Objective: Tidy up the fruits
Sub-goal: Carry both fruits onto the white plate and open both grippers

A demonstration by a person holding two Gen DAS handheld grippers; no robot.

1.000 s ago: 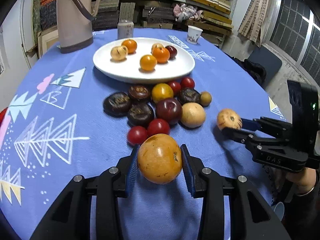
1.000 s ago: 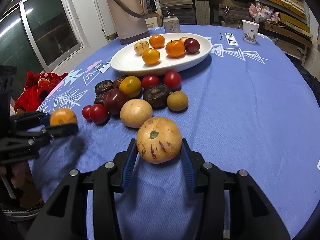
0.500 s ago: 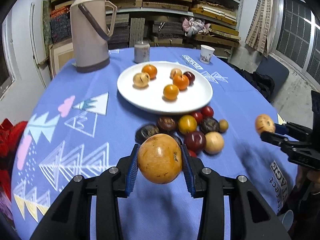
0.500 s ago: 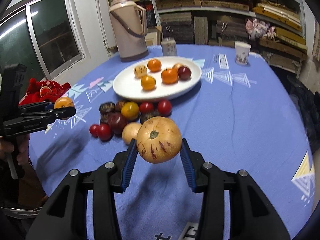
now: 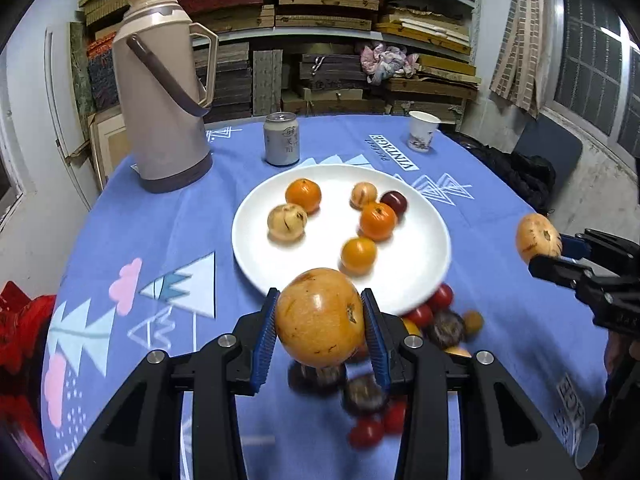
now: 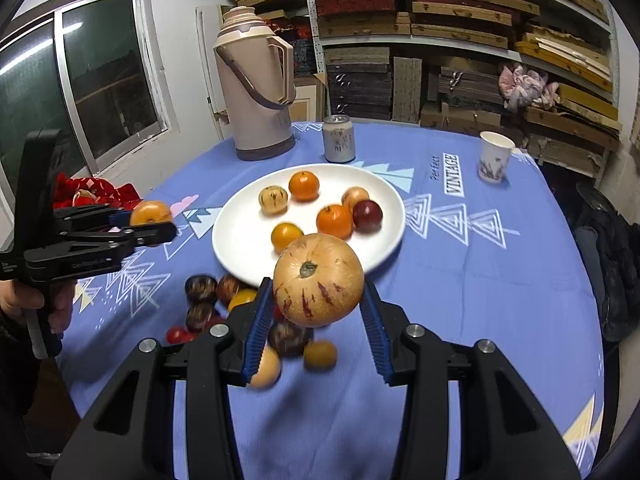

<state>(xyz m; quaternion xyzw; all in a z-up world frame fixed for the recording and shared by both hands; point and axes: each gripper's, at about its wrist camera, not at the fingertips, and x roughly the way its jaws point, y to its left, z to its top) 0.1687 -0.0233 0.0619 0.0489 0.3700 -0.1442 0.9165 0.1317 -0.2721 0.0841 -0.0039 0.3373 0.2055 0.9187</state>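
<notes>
The left gripper [image 5: 320,318] is closed on a smooth round orange-yellow fruit [image 5: 319,316], both blue ribbed pads pressing its sides, with its small dark calyx mark facing right. The right gripper [image 6: 316,286] is likewise clamped on a round pale tan fruit with red streaks [image 6: 318,285], green stem scar turned up toward the camera. Both fruits are near-spherical, so no long axis governs placement. Both are held in the air, clear of the blue patterned tablecloth [image 5: 160,232]. The round white ceramic plate [image 5: 420,216] lies directly ahead of and below each gripper, its near rim just beyond the held fruit; neither hand is clearly nearer. Six small fruits occupy the plate, leaving bare surface at the near left. A loose cluster of dark, red and yellow fruits [image 6: 208,300] remains on the cloth beneath the grippers. Judged next step: advance and lower each fruit onto bare plate.
</notes>
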